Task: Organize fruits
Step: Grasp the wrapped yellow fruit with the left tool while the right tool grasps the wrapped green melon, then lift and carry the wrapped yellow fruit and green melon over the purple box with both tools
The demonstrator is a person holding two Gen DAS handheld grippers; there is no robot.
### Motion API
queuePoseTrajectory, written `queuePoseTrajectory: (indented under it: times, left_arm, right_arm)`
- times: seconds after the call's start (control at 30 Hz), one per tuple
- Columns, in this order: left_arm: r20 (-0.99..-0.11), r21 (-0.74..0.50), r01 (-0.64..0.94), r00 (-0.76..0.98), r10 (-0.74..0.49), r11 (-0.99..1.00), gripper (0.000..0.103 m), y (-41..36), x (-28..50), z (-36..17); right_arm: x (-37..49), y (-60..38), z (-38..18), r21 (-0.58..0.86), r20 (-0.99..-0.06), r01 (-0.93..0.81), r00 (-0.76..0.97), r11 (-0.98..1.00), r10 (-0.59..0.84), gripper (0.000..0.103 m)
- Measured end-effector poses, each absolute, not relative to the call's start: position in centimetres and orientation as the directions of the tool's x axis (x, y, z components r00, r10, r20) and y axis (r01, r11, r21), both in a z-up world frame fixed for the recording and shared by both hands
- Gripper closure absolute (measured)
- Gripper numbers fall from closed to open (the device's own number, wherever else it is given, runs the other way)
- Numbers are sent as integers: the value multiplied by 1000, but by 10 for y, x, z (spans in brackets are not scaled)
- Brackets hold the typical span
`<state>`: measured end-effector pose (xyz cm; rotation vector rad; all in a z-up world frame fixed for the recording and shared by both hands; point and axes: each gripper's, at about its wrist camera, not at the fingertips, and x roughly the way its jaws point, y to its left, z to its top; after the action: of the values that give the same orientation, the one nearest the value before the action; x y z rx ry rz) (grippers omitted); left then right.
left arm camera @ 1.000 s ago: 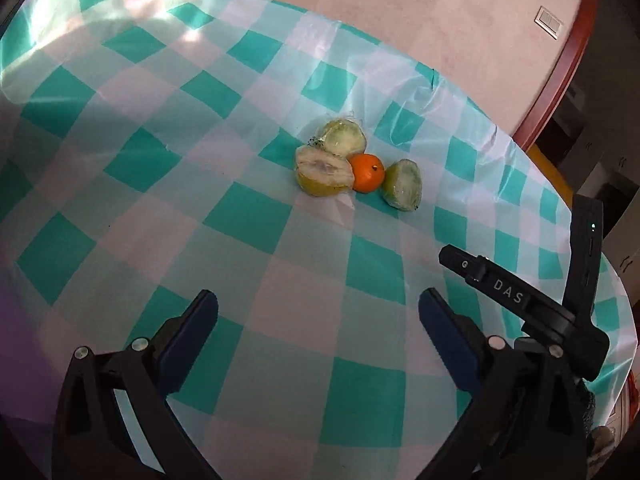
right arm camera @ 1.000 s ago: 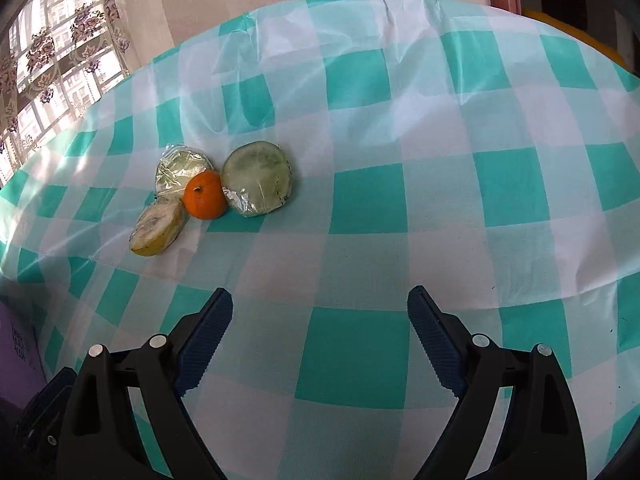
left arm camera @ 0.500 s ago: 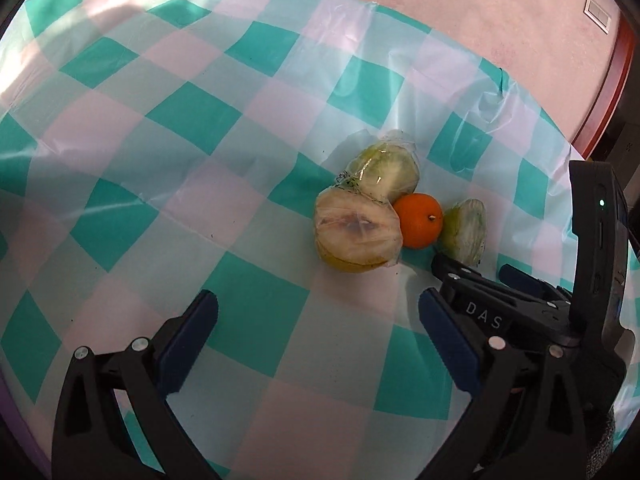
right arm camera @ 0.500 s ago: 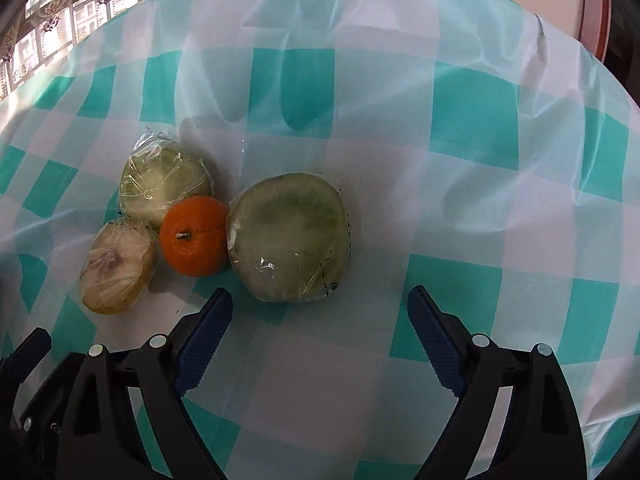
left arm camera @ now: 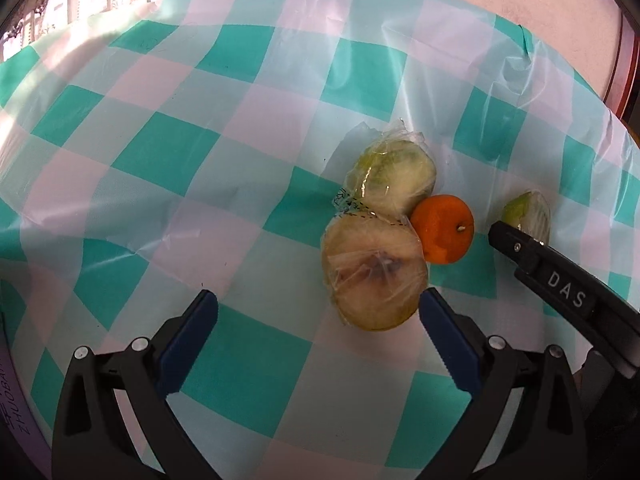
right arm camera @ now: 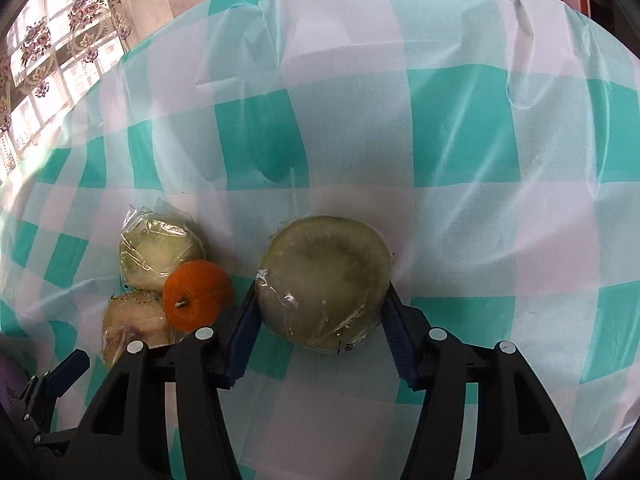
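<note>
right claw (right arm camera: 320, 312): your blue pads sit on either flank of the big wrapped fruit half (right arm camera: 325, 283), cut face up. Looks clamped or just short of it; contact on both sides seems made, so I'd call it holding.
left claw (left arm camera: 318, 320): spread wide, nothing in it. It hangs over the tabletop (left arm camera: 168, 152) just short of the cluster.
key relation: the browned wrapped half (left arm camera: 374, 270) lies dead ahead of your left claw but offset toward its right pad (left arm camera: 446, 340), nearly touching it. The gap is centred to the left of the fruit, so shift right before you close.
cluster: browned half, a second pale wrapped half (left arm camera: 394, 176) behind it, and an orange (left arm camera: 443, 229) all touching each other, toward the right edge of the tabletop. The right-wrist view shows a small gap between the orange and the big half.
axis: the halves are round discs, no long axis worth aligning to; grip across the diameter.
nearer arm: right is already on the big half; left is nearer the browned half and the orange.
risk: cling film is slick and loose, so pads may slide on the wrap rather than bite the fruit. Lifting the browned half could roll the orange.
writing: "DAS" on the right tool's black arm (left arm camera: 568, 300), seen from the left wrist. Partial letters at the lower left lens edge, not readable. Small printed marks on the film, too small to read.
</note>
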<state>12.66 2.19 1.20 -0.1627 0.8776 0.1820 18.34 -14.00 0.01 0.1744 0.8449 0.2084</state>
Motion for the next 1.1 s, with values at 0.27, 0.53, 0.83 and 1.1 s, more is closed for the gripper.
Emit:
queuePoseTrajectory:
  times: [0.27,0.53,0.83,1.1]
  left_arm:
    - [-783,-25,-114,620,51,993,2,0,138,13]
    - [-820,-42,-185,568,72,982,2,10,166,14]
    - [-775,-64,-221,626,91,973,46,8,163,34]
    - [-752,-80,-238,652,98,968,47,11,157,47]
  right_arm:
    - [185,-146,-1,320,-696,-89,654,943,298,47]
    - [181,-152,-1,325,-693,-84,656,942,298,47]
    - [181,-148,-2,329,-690,-85,658,941,301,47]
    - [179,-153,-3,348,-683,-85,659,934,314,47]
